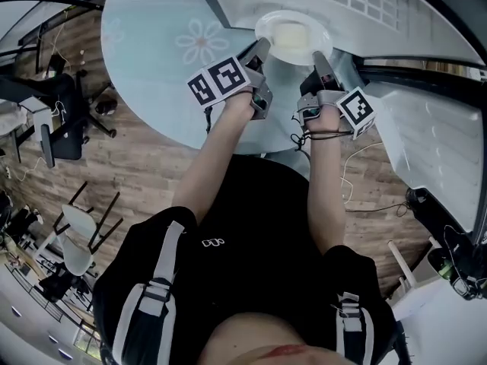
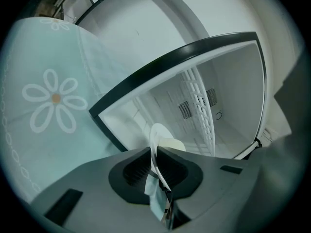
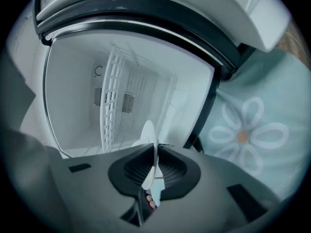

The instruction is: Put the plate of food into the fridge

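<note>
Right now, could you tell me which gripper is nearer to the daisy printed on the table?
Left. The left gripper grips the rim of the plate on the side facing the daisy; the right gripper grips the opposite rim, farther off.

Round white plate, held level, with the left gripper pinching one side of the rim and the right gripper pinching the other. The food on it is a pale yellowish block, hard to say what exactly since it's pretty washed out. The plate sits right at the mouth of the fridge, which is white with a dark frame around the opening and stands open. Inside it there's a white wire shelf and a couple of vents on the back wall.
</note>
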Demonstrator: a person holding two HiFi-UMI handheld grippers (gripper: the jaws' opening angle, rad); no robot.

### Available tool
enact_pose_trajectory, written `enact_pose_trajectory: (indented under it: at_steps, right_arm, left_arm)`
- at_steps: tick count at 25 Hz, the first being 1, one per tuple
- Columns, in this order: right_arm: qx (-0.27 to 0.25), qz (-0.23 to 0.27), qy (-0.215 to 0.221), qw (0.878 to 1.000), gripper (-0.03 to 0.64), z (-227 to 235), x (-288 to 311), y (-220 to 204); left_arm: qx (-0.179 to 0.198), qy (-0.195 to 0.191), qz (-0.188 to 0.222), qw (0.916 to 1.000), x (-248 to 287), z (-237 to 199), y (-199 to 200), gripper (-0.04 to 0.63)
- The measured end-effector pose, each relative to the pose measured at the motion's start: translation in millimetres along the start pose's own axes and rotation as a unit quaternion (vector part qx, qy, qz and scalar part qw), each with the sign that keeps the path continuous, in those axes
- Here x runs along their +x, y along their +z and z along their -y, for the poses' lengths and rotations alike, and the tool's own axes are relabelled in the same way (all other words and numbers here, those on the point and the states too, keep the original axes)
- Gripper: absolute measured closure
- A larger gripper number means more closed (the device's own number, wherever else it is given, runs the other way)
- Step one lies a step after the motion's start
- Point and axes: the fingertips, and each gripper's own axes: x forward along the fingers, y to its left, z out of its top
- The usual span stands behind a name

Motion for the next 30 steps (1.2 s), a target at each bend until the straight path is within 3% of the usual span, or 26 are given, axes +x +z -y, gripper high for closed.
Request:
enact_pose_trajectory:
  at_steps: [14, 22, 30]
  right_arm:
    - [0.008, 0.024, -0.029, 0.999, 0.588, 27, 68, 30]
    - [0.0, 0.025, -0.04, 0.999, 0.588, 39, 83, 38]
    - [-0.042, 0.012, -0.077, 0.996, 0.575, 41, 93, 52]
  left_arm:
    - [-0.007, 0.019, -0.002, 0.9998, 63, -28, 32, 0.554]
    - [0.02, 0.026, -0.019, 0.9993, 79, -37, 33, 0.548]
    - [0.037, 0.05, -0.043, 0.9972, 96, -39, 32, 0.537]
